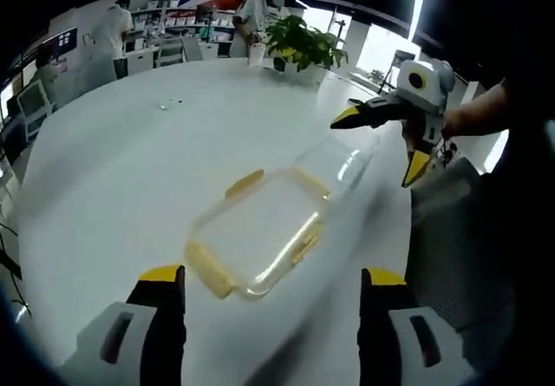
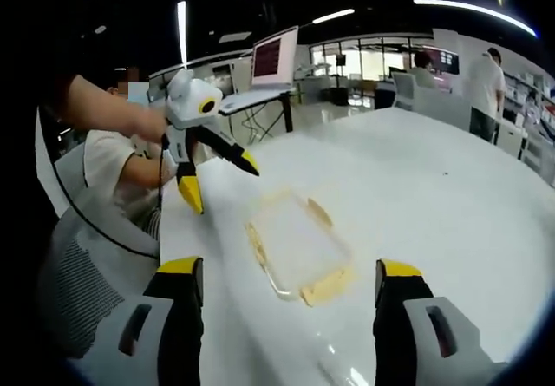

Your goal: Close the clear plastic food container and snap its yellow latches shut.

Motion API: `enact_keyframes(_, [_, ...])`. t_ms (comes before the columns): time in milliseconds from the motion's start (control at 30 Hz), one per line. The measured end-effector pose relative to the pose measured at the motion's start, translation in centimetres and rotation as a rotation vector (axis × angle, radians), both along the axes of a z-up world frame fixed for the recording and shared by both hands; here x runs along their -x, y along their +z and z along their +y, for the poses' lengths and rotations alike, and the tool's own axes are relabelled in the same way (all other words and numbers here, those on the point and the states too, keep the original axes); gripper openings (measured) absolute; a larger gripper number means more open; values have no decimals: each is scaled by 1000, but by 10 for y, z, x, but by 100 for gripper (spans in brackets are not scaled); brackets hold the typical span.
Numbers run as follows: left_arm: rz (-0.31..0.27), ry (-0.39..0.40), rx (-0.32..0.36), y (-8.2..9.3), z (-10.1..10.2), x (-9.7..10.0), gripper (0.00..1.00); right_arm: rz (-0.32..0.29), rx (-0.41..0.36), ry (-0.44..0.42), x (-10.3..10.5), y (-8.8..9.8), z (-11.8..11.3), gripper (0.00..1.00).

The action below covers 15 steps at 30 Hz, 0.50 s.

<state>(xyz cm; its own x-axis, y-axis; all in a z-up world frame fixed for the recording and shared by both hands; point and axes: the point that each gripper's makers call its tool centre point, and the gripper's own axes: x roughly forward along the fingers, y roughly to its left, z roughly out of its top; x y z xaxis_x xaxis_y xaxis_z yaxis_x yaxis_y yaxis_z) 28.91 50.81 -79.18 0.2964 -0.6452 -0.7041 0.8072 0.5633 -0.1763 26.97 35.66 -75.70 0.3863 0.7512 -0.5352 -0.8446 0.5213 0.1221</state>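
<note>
The clear plastic food container (image 1: 260,230) lies flat on the white table (image 1: 130,160), with yellow latches (image 1: 208,269) along its edges. A second clear part (image 1: 342,162) rests just beyond it, blurred. My left gripper (image 1: 270,295) hovers open in front of the container, with nothing between its jaws. The right gripper (image 1: 381,143) hangs open above the container's far right side, its yellow tips apart. In the right gripper view the container (image 2: 295,243) lies ahead of my open right gripper (image 2: 288,286), and the left gripper (image 2: 218,178) stands open above the table's left edge.
A potted plant (image 1: 299,43) stands at the table's far side, with people and shelves behind it. A laptop (image 2: 273,56) sits raised beyond the table. The person's arm (image 2: 104,108) and a chair (image 2: 87,273) are at the table's near edge (image 1: 408,230).
</note>
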Motion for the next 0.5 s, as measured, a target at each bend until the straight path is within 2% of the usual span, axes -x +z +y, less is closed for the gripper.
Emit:
enact_keyframes(267, [35,-12,10,0,1,-8,76,8,23,14,-11,-2,0,77])
enact_keyframes(500, [25,-34,-14,0,5,-16,77,21,62,53,-12,-9,4,74])
